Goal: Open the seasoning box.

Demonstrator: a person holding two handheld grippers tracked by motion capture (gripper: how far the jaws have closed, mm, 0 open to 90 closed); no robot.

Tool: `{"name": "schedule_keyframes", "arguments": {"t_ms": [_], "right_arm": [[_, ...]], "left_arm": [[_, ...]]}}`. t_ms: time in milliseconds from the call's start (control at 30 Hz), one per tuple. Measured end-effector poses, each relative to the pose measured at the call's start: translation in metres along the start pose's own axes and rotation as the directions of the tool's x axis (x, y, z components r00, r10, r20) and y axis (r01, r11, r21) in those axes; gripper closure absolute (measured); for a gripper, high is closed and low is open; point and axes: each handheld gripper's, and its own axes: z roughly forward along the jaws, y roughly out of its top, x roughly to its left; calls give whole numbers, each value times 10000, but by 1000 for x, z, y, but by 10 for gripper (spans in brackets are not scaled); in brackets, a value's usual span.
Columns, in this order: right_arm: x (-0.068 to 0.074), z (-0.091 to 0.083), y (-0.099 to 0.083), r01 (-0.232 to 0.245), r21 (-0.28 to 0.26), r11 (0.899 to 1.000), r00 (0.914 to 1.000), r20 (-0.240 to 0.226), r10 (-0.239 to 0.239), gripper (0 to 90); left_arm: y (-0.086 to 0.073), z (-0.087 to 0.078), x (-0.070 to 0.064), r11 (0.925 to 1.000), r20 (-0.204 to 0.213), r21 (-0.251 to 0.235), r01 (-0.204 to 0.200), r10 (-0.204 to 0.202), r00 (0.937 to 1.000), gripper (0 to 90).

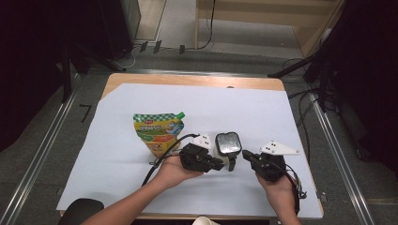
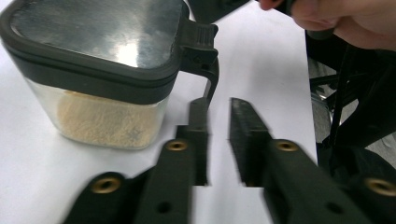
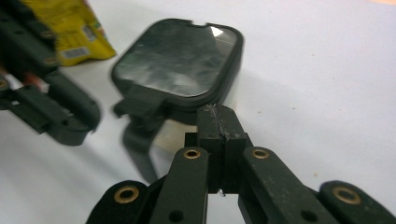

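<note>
Left gripper view: fingers (image 2: 205, 121) parted beside jar (image 2: 100, 70) latch.

My bench in a recording lab, not a kitchen

I work at a wooden table (image 1: 192, 80) covered with a plain white sheet (image 1: 197, 112), set on grey carpet (image 1: 42, 154) between two metal floor rails (image 1: 35, 154). Black stands and dark equipment (image 1: 112, 28) crowd the far edges, and loose cables (image 1: 300, 108) trail over the floor on the right. A pale wooden platform (image 1: 263, 18) sits beyond. The food pouch (image 1: 158, 131) and lidded jar (image 1: 228, 144) look like props laid out on a bare staged surface
</note>
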Motion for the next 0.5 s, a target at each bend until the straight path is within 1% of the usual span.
{"name": "schedule_keyframes", "arguments": {"t_ms": [33, 67, 100, 133, 167, 200, 233, 267, 300, 367, 467, 500], "right_arm": [[5, -2, -3, -136, 71, 9999, 9998, -164, 137, 900], [5, -2, -3, -136, 71, 9999, 9998, -164, 137, 900], [7, -3, -5, -159, 92, 9998, 9994, -298, 161, 900], [12, -2, -8, -182, 170, 9997, 9986, -488, 190, 900], [12, -2, -8, -182, 170, 9997, 9986, -488, 190, 900], [16, 0, -9, -76, 264, 9996, 9981, -603, 91, 900], [18, 1, -10, -1, 323, 9995, 9977, -672, 22, 900], [18, 1, -10, -1, 323, 9995, 9977, -672, 22, 900], [20, 2, -10, 116, 334, 9994, 9978, -650, -94, 900], [20, 1, -10, 17, 342, 9994, 9973, -739, 8, 900], [20, 1, -10, -14, 334, 9994, 9974, -713, 38, 900], [22, -1, -11, -34, 335, 9994, 9968, -796, 61, 900]], "left_arm": [[-1, -3, 2, 9998, 178, -65, 168, -167, 9997, 692], [-1, -3, 2, 9998, 178, -65, 168, -167, 9997, 663], [-1, -5, 3, 9998, 121, -112, 139, -137, 9998, 663], [-1, -6, 3, 9997, 105, -185, 126, -124, 9999, 614], [-1, -7, 3, 9996, 112, -232, 136, -133, 9998, 614], [0, -10, 4, 9994, 55, -303, 168, -166, 9998, 576], [-1, -11, 5, 9995, 72, -277, 144, -142, 9999, 563], [-1, -11, 5, 9995, 72, -277, 144, -142, 9999, 554], [-1, -12, 5, 9994, 9, -312, 145, -145, 9999, 549], [-1, -14, 5, 9994, -4, -320, 154, -154, 9999, 532], [-2, -14, 6, 9994, -27, -323, 156, -157, 9999, 516], [-2, -15, 7, 9995, -51, -292, 124, -126, 9999, 511]]}}
